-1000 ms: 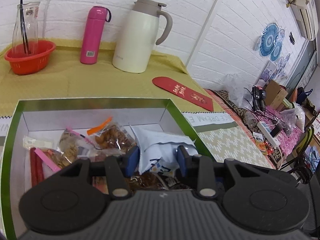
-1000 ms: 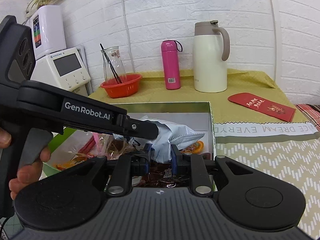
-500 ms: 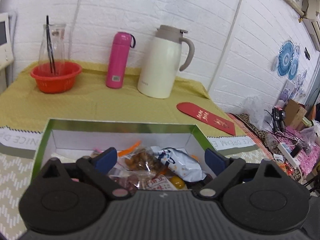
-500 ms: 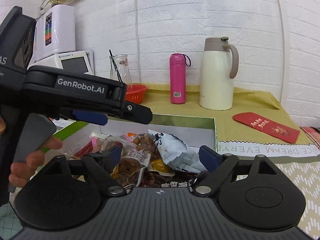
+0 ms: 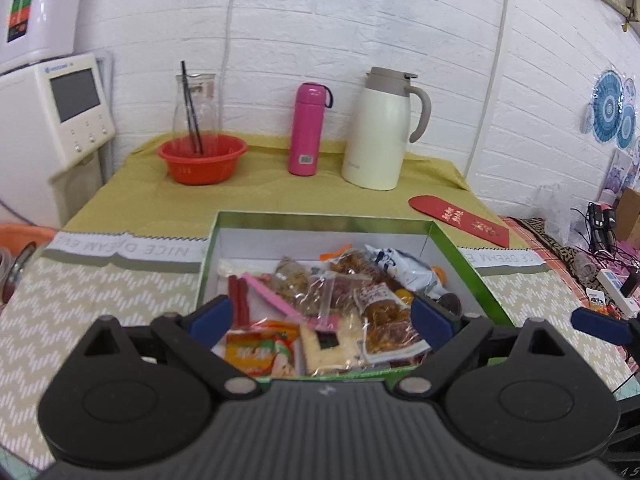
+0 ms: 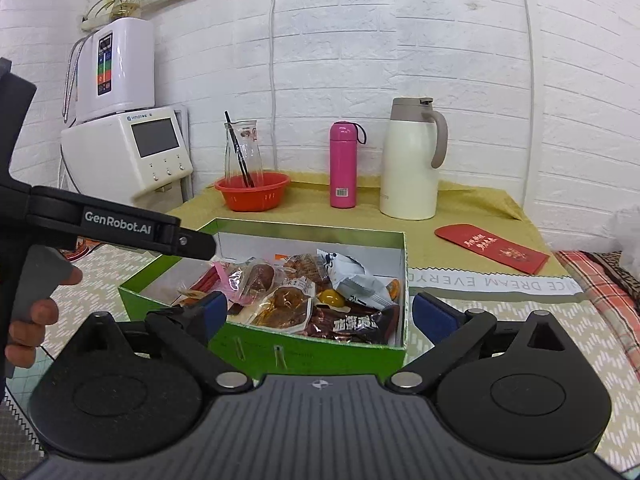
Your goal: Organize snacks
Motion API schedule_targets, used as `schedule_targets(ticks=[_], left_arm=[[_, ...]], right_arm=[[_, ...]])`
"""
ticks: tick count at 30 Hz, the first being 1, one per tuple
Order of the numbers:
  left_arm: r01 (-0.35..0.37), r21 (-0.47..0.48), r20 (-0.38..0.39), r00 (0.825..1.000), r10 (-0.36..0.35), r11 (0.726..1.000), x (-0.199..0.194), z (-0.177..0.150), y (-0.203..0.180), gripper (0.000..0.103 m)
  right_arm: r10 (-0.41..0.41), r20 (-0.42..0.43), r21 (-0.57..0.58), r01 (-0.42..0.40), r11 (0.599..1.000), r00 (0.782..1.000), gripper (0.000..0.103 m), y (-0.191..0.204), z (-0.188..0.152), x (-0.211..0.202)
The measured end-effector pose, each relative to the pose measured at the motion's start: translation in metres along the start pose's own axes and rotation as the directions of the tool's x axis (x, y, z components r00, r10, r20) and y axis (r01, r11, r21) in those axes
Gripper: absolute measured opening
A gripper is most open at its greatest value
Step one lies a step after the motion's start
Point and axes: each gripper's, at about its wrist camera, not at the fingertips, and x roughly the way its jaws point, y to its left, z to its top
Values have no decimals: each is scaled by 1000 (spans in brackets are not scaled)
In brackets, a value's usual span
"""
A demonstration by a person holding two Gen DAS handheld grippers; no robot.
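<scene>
A green box (image 5: 320,220) with white inner walls sits on the patterned mat, filled with several snack packets. Among them a white-and-blue bag (image 5: 404,268) lies at the far right and a pink-edged packet (image 5: 276,300) near the left. My left gripper (image 5: 320,316) stands open just above the box's near edge, nothing between its pads. From the right wrist view the box (image 6: 304,354) is below and ahead, with a dark packet (image 6: 352,324) at its near wall. My right gripper (image 6: 323,310) is open and empty, held back from the box. A hand (image 6: 32,316) holds the left tool.
At the back of the yellow cloth stand an orange bowl (image 5: 202,158) with a glass carafe, a pink flask (image 5: 308,130) and a white jug (image 5: 380,128). A red envelope (image 5: 460,220) lies right of the box. A white dispenser (image 6: 128,152) is at the left, cluttered cables (image 5: 600,232) at the right.
Both grippers went from nearly shut over the packets to wide open and drew back from the box. The white-and-blue bag now lies loose inside it.
</scene>
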Motion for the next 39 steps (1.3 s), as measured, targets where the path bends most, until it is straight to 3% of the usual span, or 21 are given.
schedule_targets(ticks=[9,18,27,39], left_arm=[[-86,49,77,994,82,995,-74,-59,-4,92],[-154,33,67,986,151,988,-98,-109,-4,92],[-198,19,69,978,197,980,-105,-128,-2,92],[-195,30,47,980,194,980,-99,-133,-3,92]], right_arm=[[-21,2,34,21,999,1000,103,17,-27,-62],[-62,-25,26,63,998,998,103,26,-57,-77],[-76,-52,32,77,996,996,103,28,-74,-78],[-80,-69,21,81,996,994,103,32,-80,-74]])
